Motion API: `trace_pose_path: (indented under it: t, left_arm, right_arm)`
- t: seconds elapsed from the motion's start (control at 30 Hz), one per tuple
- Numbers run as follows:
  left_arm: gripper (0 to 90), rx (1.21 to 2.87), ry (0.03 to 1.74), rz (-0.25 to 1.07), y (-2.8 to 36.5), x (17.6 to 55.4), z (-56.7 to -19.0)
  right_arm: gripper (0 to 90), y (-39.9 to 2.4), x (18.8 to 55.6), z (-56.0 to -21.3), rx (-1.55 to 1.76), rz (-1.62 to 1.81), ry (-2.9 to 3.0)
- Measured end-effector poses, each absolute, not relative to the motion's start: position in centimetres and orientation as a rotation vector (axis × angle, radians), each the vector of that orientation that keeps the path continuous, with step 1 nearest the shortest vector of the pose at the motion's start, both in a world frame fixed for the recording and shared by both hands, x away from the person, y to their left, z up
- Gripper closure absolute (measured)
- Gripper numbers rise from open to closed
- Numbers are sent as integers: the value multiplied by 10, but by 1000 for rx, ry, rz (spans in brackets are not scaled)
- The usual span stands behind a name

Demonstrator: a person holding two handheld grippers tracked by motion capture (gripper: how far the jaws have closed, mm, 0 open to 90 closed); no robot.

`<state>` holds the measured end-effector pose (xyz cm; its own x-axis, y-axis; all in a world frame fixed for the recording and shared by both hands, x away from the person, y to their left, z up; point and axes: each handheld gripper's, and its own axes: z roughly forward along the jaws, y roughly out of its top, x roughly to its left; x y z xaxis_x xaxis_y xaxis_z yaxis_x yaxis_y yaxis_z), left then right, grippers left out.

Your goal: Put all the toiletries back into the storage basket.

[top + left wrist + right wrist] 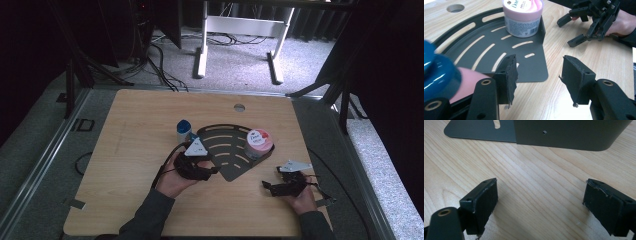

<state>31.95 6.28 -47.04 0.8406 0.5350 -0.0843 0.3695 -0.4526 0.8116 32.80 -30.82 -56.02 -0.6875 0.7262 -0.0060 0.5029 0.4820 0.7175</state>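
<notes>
At the centre of the high view, the left gripper hovered over the near left edge of the black slotted tray, its jaws apart with nothing between them. A blue-capped bottle stood just beside it, at the tray's left edge, showing as a blur at the lower left of the left gripper view. The pink-lidded jar sat in the tray's right corner. The right gripper, lower right, rested on the wooden table with jaws wide and empty.
</notes>
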Motion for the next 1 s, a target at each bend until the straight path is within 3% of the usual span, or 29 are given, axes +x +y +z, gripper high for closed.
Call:
trace_pose_path:
  t: [1.0]
  left_arm:
    - [399, 2072, 799, 334, 112, 322, -461]
  right_arm:
    - [121, -308, 328, -560, 1042, 1021, 2423]
